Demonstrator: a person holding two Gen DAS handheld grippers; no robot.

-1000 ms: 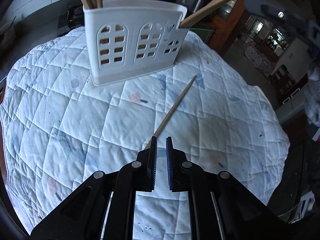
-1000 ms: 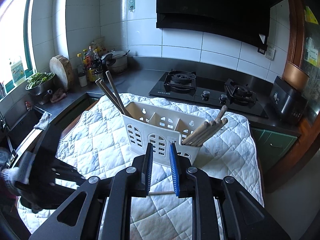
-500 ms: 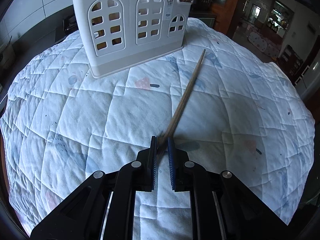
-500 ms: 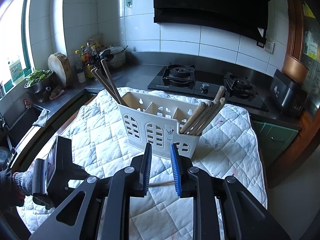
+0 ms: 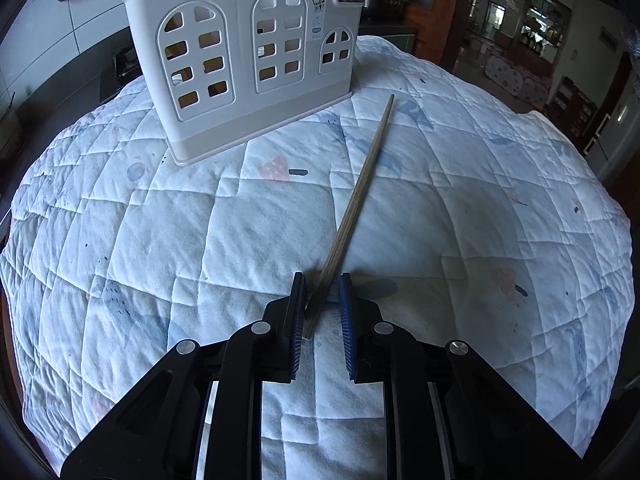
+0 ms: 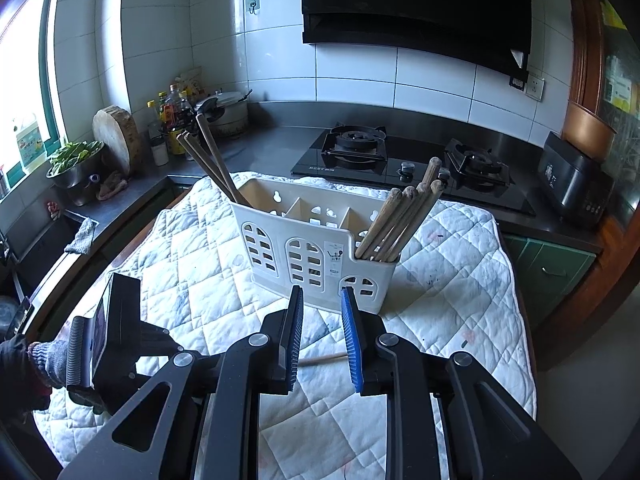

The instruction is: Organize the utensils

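Observation:
A single wooden chopstick (image 5: 362, 188) lies on the white quilted cloth (image 5: 240, 232), pointing toward a white plastic utensil holder (image 5: 244, 56). My left gripper (image 5: 322, 292) is open, low over the cloth, with the chopstick's near end between its jaws, close to the left one. In the right wrist view the holder (image 6: 316, 244) stands upright with dark chopsticks (image 6: 212, 160) in its left compartment and several wooden handles (image 6: 404, 216) in its right one. My right gripper (image 6: 322, 304) is open and empty, held above the cloth in front of the holder. A short piece of the chopstick (image 6: 324, 358) shows between its jaws.
The cloth covers a table beside a kitchen counter. A gas stove (image 6: 412, 160) sits behind the holder. Bottles, a pot and a wooden board (image 6: 120, 136) stand at the back left. The left gripper's body and gloved hand (image 6: 96, 344) show at lower left. The cloth's edge drops off at the right.
My left gripper has moved forward and down along the chopstick, and its jaws have opened wider around the near end. The right gripper has also opened wider and shifted a little.

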